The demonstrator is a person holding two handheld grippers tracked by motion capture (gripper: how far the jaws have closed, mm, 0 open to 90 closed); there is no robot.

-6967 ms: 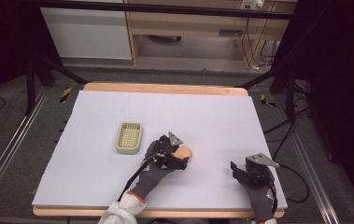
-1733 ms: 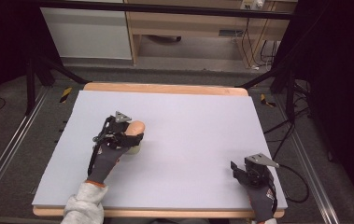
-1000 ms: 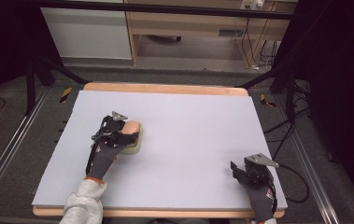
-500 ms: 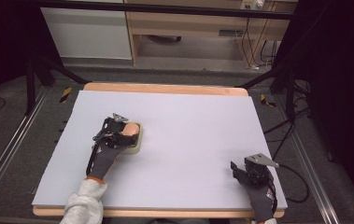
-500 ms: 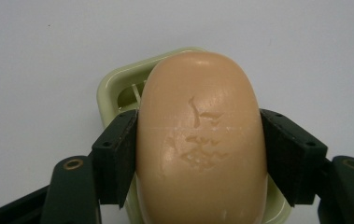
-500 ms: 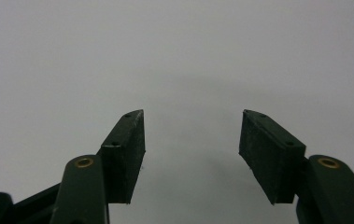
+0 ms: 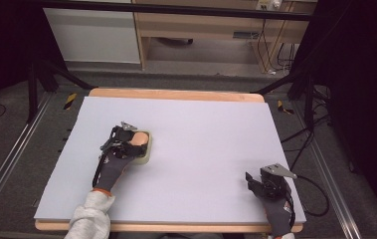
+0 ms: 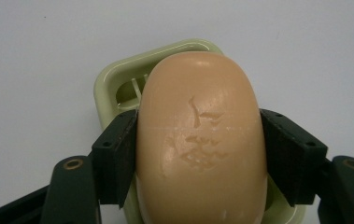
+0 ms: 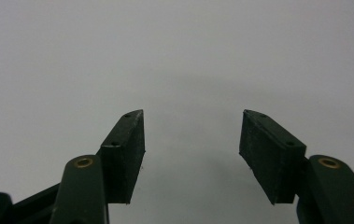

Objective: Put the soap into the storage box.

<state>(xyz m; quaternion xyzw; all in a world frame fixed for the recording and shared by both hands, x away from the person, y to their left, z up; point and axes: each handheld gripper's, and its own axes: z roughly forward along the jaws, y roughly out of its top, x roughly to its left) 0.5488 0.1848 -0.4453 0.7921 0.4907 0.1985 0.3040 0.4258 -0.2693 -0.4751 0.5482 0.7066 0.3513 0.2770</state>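
On my left gripper view I have the left gripper (image 8: 198,154) pinching a peach-coloured bar of soap (image 8: 200,140) across its width, one black jaw pressed to each side, and the bar sits over a pale green soap dish (image 8: 114,86) whose rim and slotted floor show past its far end — I cannot tell whether the soap touches the dish floor. From the high view the same gripper (image 7: 126,142) is on the left half of the desk (image 7: 211,139), the soap (image 7: 139,141) and dish (image 7: 147,152) just under it, with my gloved left hand (image 7: 112,167) and a pale sleeve (image 7: 91,221) behind. The right gripper (image 7: 267,184) rests near the desk's front right corner, well apart from the dish; its own view shows the jaws spread over bare white surface — nothing between them.
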